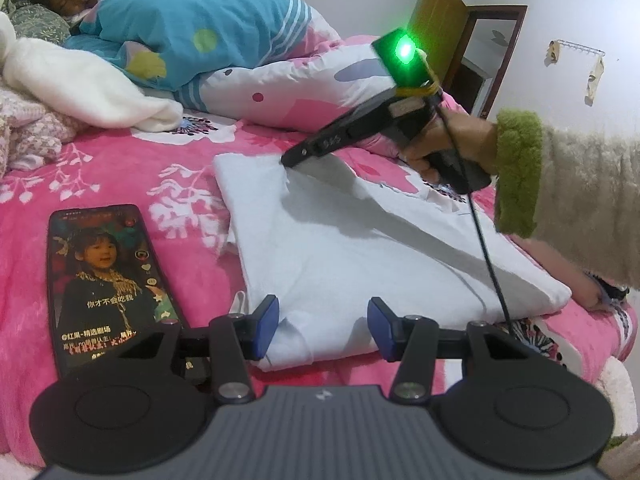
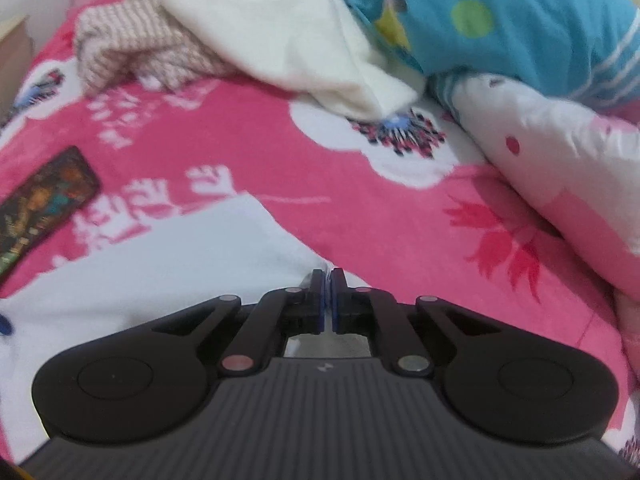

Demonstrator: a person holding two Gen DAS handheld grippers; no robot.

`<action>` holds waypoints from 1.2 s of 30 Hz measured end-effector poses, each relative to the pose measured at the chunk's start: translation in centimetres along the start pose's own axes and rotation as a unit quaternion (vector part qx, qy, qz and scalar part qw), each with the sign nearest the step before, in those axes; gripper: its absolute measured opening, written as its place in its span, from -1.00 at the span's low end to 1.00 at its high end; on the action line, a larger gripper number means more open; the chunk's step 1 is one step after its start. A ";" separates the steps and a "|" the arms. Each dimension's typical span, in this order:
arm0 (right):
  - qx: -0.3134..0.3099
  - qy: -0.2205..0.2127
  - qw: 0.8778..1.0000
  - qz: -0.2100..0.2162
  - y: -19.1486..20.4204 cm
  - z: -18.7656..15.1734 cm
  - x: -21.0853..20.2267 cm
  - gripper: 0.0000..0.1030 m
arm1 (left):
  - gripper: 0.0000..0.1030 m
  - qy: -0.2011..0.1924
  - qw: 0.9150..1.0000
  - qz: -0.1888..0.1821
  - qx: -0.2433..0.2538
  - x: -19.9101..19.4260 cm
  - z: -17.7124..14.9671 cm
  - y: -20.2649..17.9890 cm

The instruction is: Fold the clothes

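Observation:
A folded white garment lies flat on the pink flowered bedspread. My left gripper is open at the garment's near edge, its blue pads standing on either side of the cloth without pinching it. A hand in a green-cuffed fleece sleeve holds my right gripper, whose tip pinches the garment's far corner, where the cloth puckers. In the right wrist view the right gripper has its jaws closed together on the edge of the white garment.
A lit phone lies on the bedspread left of the garment. A person lies under a blue duvet at the back of the bed. A white fleece blanket and pink knit cloth are heaped at the far left.

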State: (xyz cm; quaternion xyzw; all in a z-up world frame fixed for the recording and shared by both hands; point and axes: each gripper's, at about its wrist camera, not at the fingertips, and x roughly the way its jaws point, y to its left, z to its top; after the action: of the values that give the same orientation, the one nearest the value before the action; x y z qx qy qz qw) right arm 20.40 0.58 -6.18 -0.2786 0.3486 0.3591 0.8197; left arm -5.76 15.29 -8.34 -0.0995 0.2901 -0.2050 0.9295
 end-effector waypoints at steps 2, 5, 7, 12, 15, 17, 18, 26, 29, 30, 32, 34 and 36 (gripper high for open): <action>0.001 0.006 1.000 -0.016 0.2 -0.5 1.3 -0.98 | -0.02 0.001 1.000 0.002 0.001 0.1 0.0 0.0; 0.009 0.010 0.999 -0.043 0.5 -1.3 2.8 -0.96 | -0.02 0.002 1.000 0.003 0.000 0.1 0.1 0.0; 0.028 0.001 0.999 -0.044 0.2 -1.4 2.8 -0.95 | -0.02 0.002 1.000 0.004 -0.001 0.1 0.1 0.0; 0.090 -0.058 0.993 -0.053 -1.3 -1.1 -1.7 -0.91 | 0.01 -0.008 1.000 0.015 -0.006 -0.1 0.2 0.0; 0.152 -0.101 0.982 -0.054 -2.4 -2.1 -6.2 -0.68 | 0.11 -0.019 0.999 0.028 -0.006 -0.3 0.4 -0.1; 0.188 -0.124 0.972 -0.059 -2.6 -3.4 -9.3 -0.30 | 0.11 -0.026 0.999 0.038 -0.005 -0.5 0.6 -0.3; 0.200 -0.133 0.968 -0.068 -2.7 -4.4 -11.0 -0.03 | 0.11 -0.029 0.999 0.042 -0.006 -0.6 0.7 -0.4; 0.249 -0.166 0.937 -0.182 -1.7 -12.7 -22.2 0.82 | 0.12 -0.082 0.995 0.056 -0.012 -2.2 2.3 -1.7; 0.278 -0.183 0.926 -0.178 -1.4 -15.9 -24.5 0.98 | 0.11 -0.077 0.996 0.048 -0.014 -1.4 3.2 -2.5; 0.281 -0.189 0.924 -0.179 -1.3 -16.8 -24.9 0.98 | 0.11 -0.073 0.996 0.048 -0.012 -1.0 3.4 -2.7; 0.282 -0.189 0.921 -0.192 -0.9 -18.1 -25.3 0.98 | 0.11 -0.062 0.997 0.053 -0.002 0.0 3.7 -3.4; 0.274 -0.185 0.919 -0.213 -0.5 -18.6 -25.0 0.98 | 0.11 -0.048 0.997 0.065 0.010 1.0 3.8 -4.1; 0.262 -0.181 0.922 -0.222 -0.3 -18.9 -24.5 0.98 | 0.10 -0.034 0.997 0.073 0.016 2.1 3.7 -4.4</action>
State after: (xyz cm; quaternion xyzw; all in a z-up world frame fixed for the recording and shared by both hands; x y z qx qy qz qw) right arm 1.40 -22.63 1.38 -0.0544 0.2054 0.1078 0.9712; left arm -3.46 10.68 -5.05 -0.0698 0.2613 -0.1373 0.9529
